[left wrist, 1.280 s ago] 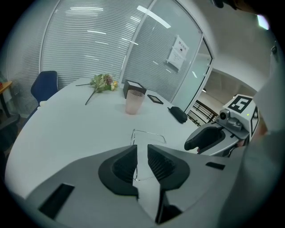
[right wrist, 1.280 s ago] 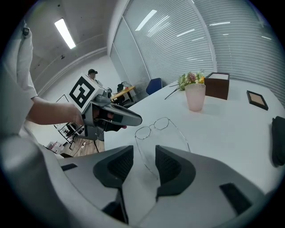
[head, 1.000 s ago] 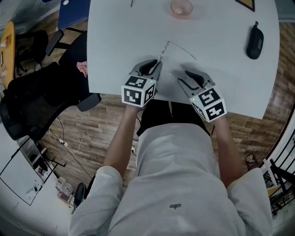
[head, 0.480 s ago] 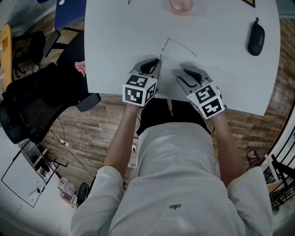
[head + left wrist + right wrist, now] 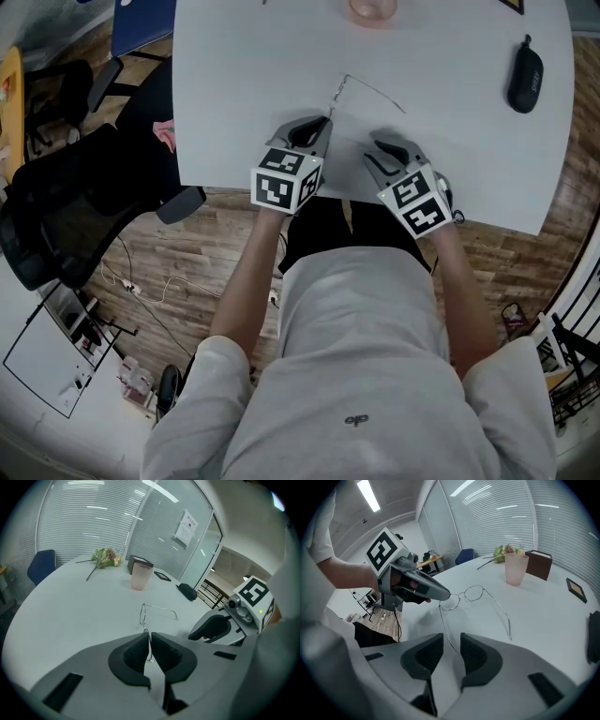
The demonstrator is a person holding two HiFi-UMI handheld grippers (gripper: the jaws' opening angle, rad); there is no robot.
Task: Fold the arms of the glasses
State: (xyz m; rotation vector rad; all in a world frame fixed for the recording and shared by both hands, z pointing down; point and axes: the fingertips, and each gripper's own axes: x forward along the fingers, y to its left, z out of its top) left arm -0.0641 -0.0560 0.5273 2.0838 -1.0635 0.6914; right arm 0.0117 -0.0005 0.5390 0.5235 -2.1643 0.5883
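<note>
While the head view shows a smooth white table (image 5: pixel 234 56) over plank flooring (image 5: pixel 187 253), thin wire glasses (image 5: pixel 370 91) sit near its front edge. Left gripper view: left gripper (image 5: pixel 149 639) clamps them before slatted blinds (image 5: pixel 84 522). Right gripper view: right gripper (image 5: pixel 452 641) jaws, just closing, straddle one arm (image 5: pixel 444 625) without touching.

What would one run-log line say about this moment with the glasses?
left gripper: shut on glasses frame | right gripper: jaws apart, just closing around one arm, not pressing | arms: both unfolded
</note>
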